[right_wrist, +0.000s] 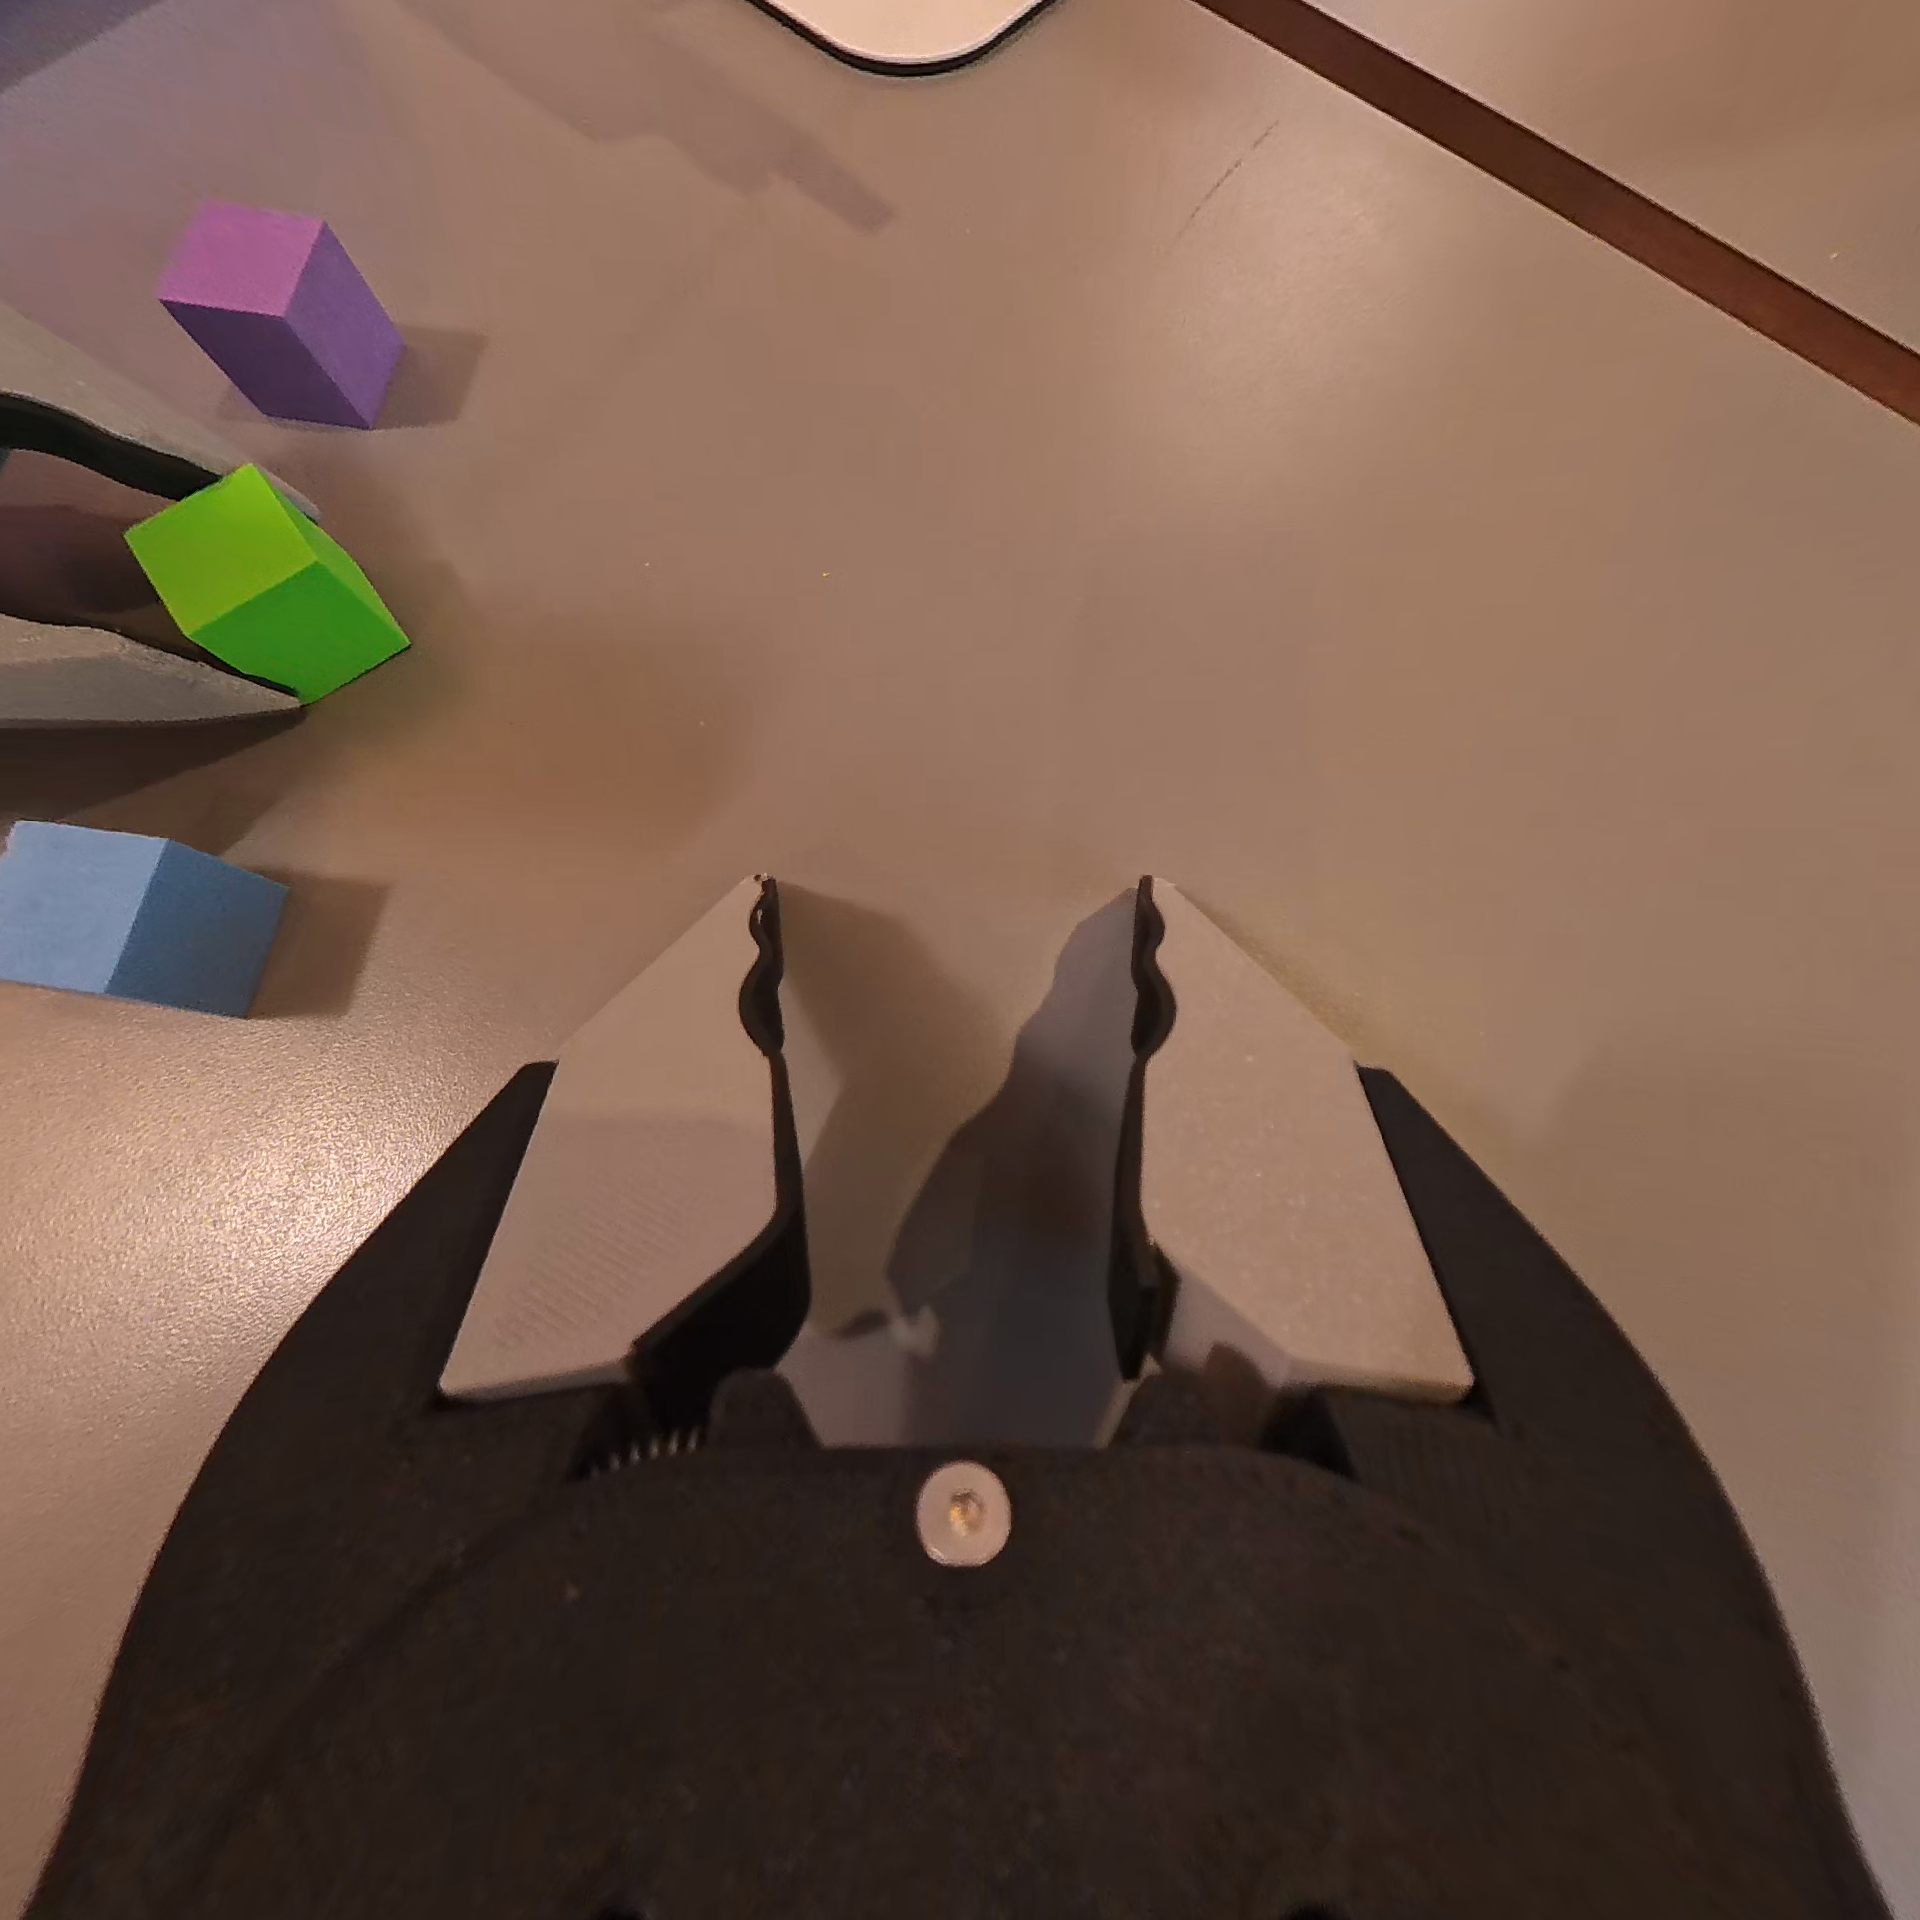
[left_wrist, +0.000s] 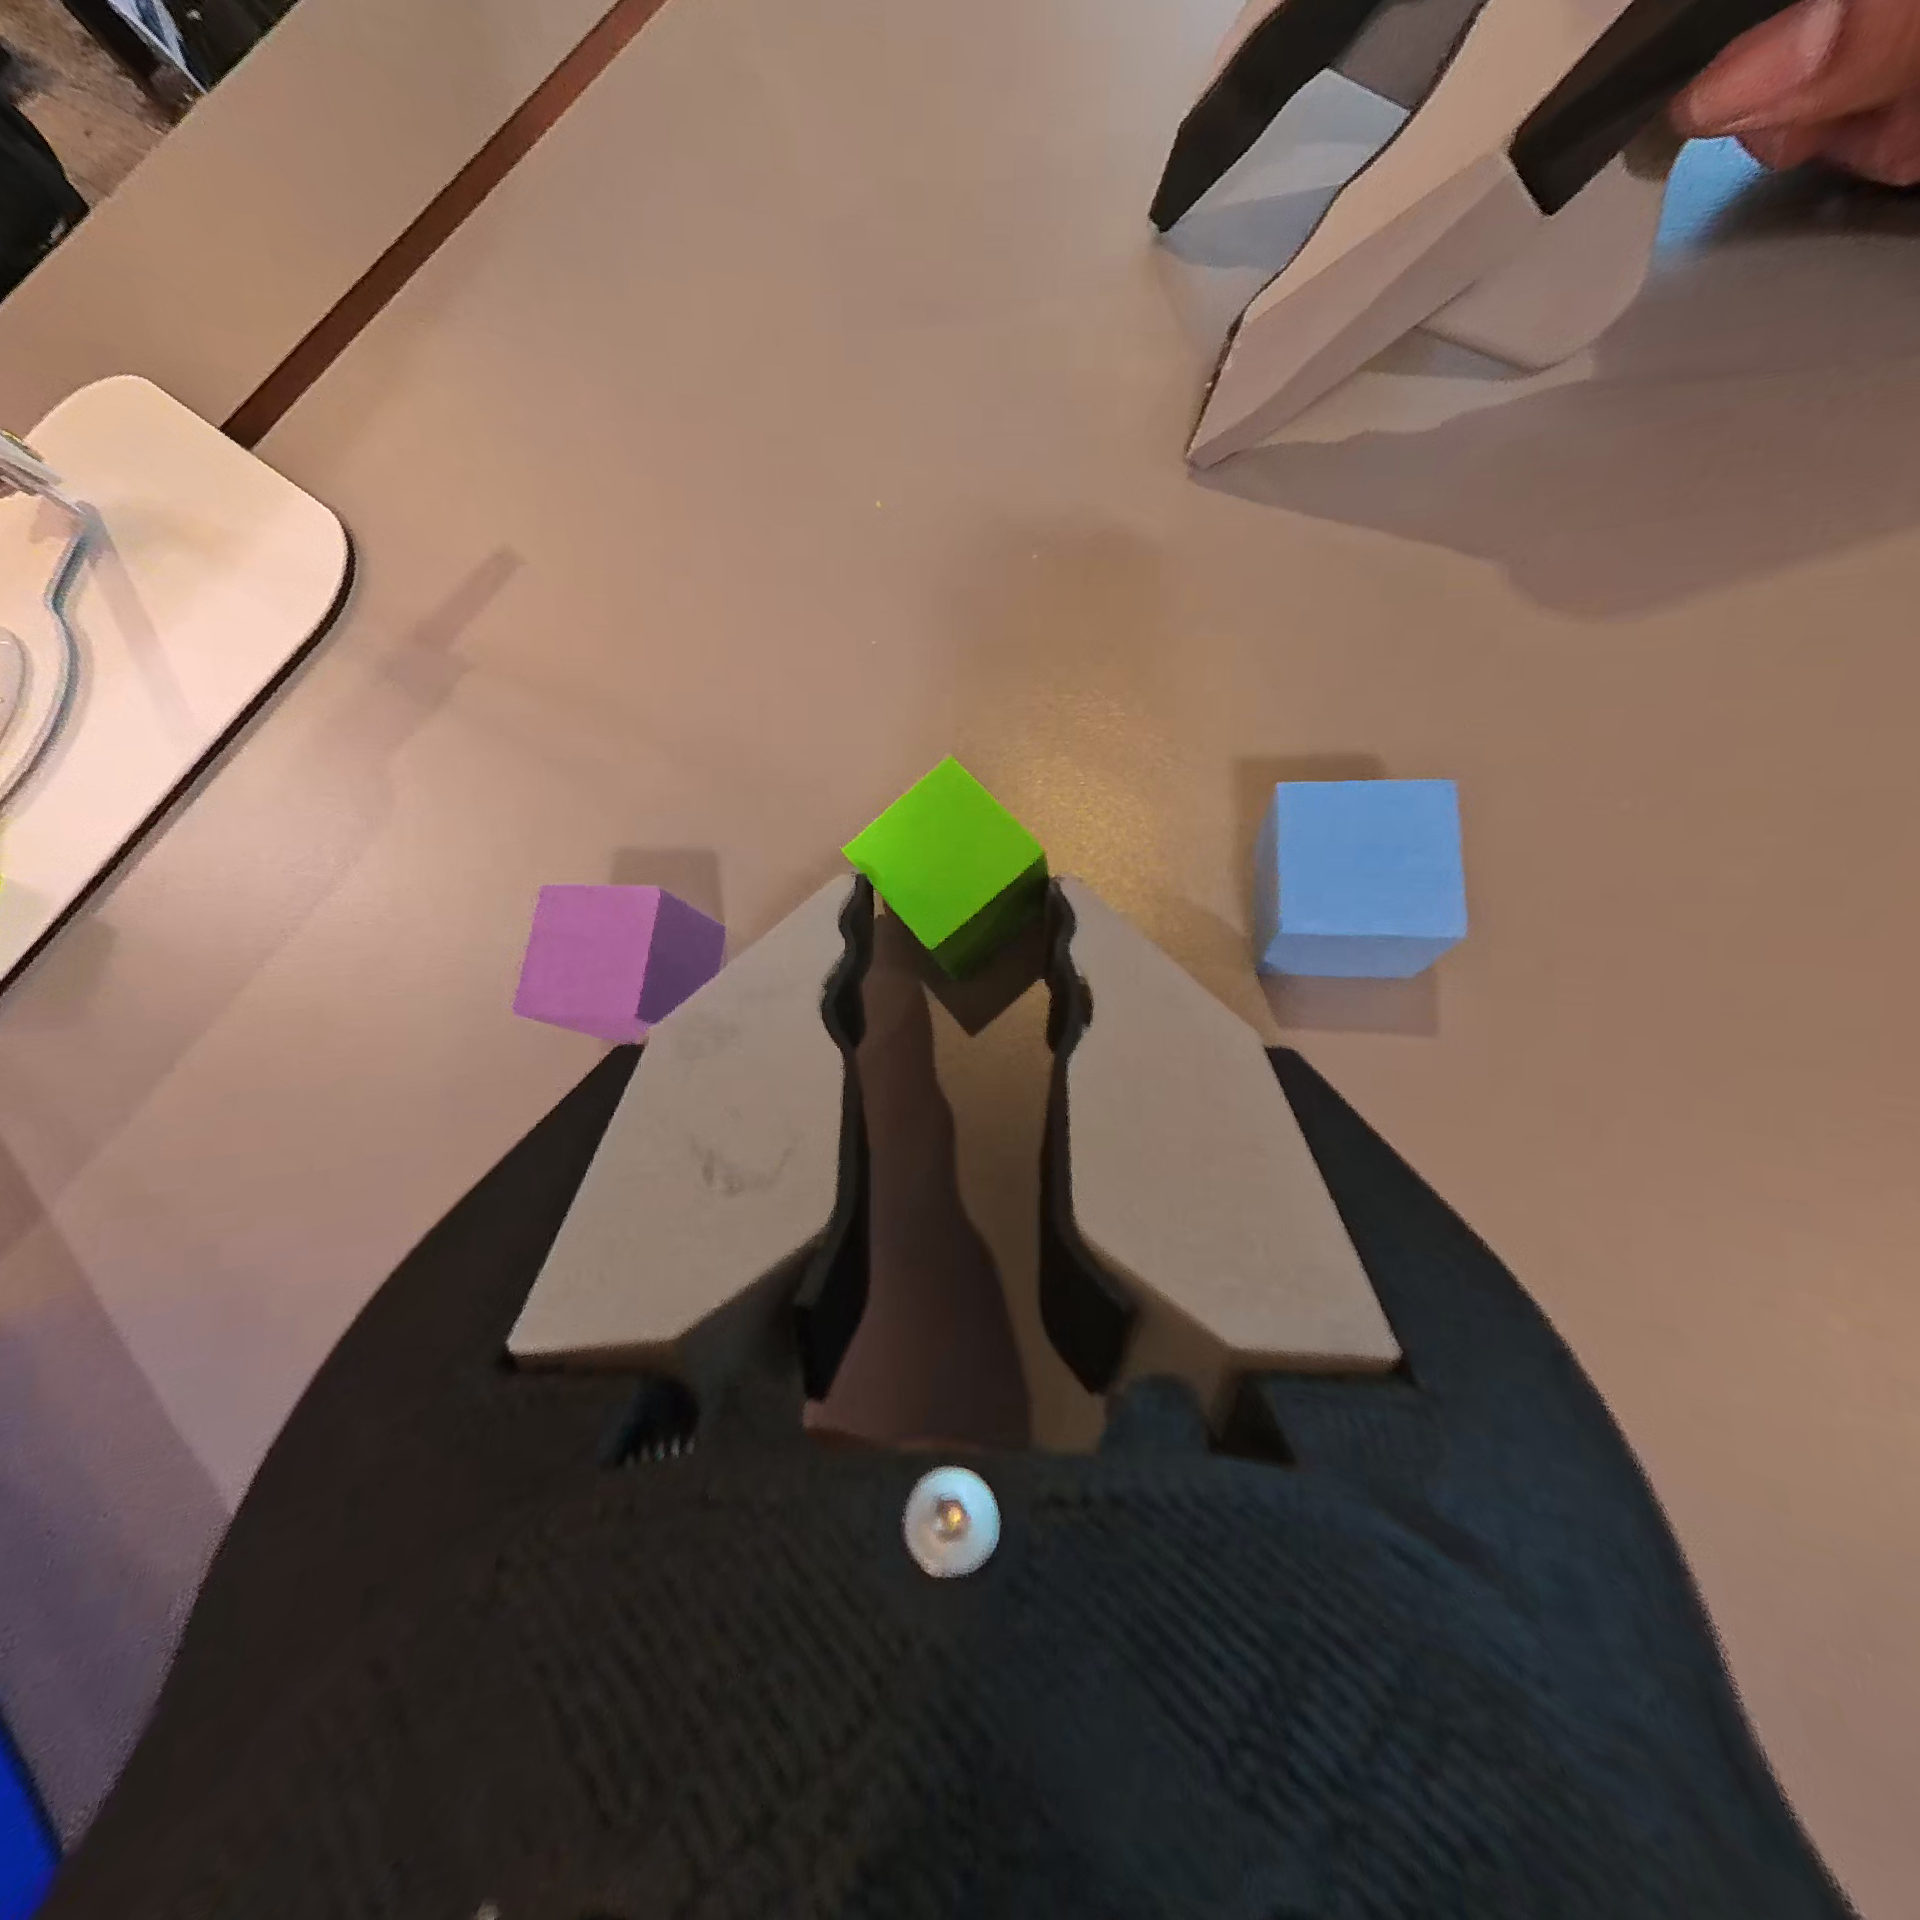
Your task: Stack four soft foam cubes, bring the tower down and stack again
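Matte beige surface has three foam cubes in view, all smooth with sharp edges: one purple cube, one blue cube, one green cube. Left claw pinches the green cube between purple and blue, tilted. Right claw is spread wide with nothing in it.
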